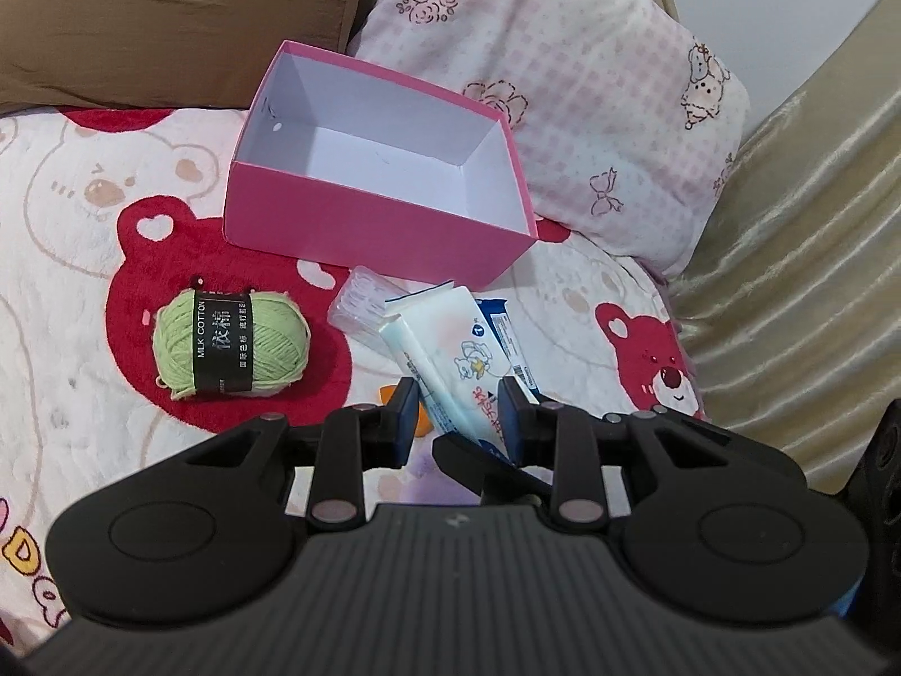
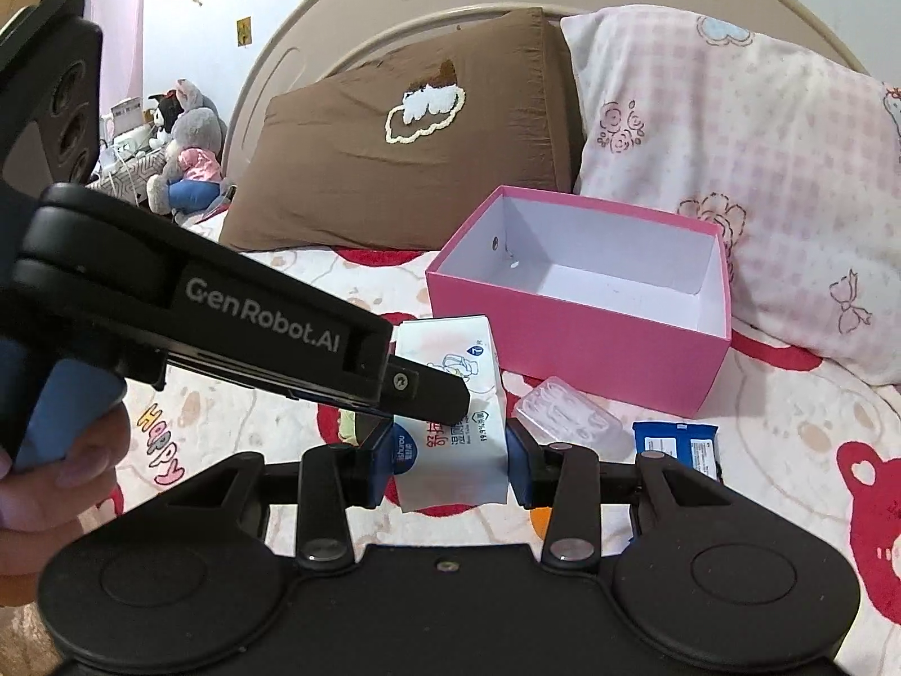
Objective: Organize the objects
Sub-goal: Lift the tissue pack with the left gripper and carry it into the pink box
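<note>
Your wipes pack hangs above the bedspread, clamped by both the right gripper and left gripper, short of the empty pink box. A clear case, blue packet and green yarn lie near; pillows crowd behind. An orange thing underneath is mostly hidden.

Right gripper clamping wipes pack, pink box behind, left gripper alongside

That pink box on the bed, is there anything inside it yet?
Empty. The pink box has no lid on, and both views show only its bare white floor and walls. The yarn lies outside it.
</note>
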`<state>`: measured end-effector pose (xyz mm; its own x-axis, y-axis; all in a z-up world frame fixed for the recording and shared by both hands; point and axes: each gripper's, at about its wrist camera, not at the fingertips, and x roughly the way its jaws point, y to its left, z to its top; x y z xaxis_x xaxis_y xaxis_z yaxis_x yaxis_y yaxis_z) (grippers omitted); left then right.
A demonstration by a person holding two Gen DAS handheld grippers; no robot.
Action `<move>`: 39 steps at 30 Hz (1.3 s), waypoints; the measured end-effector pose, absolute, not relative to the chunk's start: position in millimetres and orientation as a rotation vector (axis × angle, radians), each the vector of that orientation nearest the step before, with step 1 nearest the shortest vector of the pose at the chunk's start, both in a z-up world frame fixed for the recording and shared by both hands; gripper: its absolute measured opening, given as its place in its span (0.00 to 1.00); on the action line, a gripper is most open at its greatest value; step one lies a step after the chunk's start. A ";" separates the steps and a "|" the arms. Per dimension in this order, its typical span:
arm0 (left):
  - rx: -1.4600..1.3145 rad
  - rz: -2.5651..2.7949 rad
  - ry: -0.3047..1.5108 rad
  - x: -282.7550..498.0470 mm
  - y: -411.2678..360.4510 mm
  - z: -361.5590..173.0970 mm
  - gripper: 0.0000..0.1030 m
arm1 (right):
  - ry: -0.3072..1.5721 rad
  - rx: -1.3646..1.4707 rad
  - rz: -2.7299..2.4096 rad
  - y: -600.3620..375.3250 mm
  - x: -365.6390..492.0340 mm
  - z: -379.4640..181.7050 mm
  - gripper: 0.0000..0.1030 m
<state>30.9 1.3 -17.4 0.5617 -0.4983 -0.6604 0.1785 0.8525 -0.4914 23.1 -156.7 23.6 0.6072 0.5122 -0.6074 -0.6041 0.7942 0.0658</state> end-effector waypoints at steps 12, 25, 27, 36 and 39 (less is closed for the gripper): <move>-0.378 -0.411 0.875 51.7 -2.6 8.1 0.28 | 0.614 -0.158 0.651 -150.2 49.2 45.3 0.44; -0.316 -0.448 0.842 133.4 -12.7 45.2 0.28 | 0.602 -0.079 0.670 -144.2 118.9 68.5 0.44; -0.306 -0.450 0.838 147.3 -12.1 44.2 0.28 | 0.594 -0.083 0.667 -139.4 128.4 68.0 0.44; -0.250 -0.464 0.871 231.9 -32.5 19.0 0.28 | 0.612 0.010 0.608 -137.0 197.0 37.4 0.44; -0.223 -0.463 0.884 260.8 -44.8 5.3 0.28 | 0.632 0.074 0.579 -141.7 223.8 20.7 0.44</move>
<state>260.8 -44.8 5.3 0.5440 -0.4764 -0.6907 0.2962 0.8792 -0.3732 223.8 -141.7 20.7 0.6549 0.5321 -0.5366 -0.4883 0.8399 0.2369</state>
